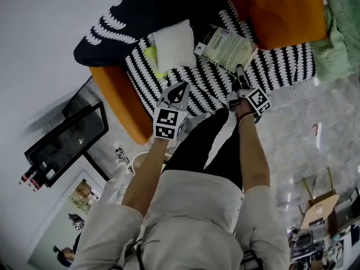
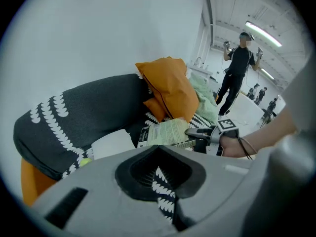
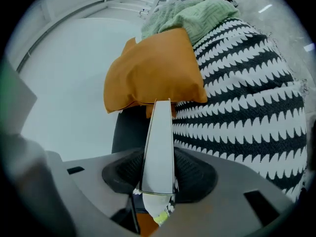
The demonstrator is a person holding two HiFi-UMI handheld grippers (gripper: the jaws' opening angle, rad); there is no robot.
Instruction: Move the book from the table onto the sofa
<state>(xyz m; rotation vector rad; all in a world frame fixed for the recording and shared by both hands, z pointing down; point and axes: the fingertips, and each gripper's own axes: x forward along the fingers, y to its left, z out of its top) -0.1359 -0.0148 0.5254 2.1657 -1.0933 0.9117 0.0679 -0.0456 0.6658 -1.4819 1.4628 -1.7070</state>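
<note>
I have the right gripper [image 1: 240,72] clenched on the book [image 1: 225,48]. Its fingers pinch one edge, so the rest sticks out over the seat of the sofa [image 1: 115,103]. I judge this hold lets me lay the book flat on the black-and-white throw [image 1: 278,66] without the gripper ending up underneath. The book hangs between the white pillow [image 1: 175,43] and the orange cushion [image 1: 281,10]; I cannot tell whether it touches the throw yet. The left gripper [image 1: 176,94] has its fingers only slightly apart with nothing in them. It sits over the seat's front edge, probably kept clear as a spare. The book is a thin paperback with a pale green cover, small print and a white band at one end. The right gripper view shows its plain white page edges end-on.
</note>
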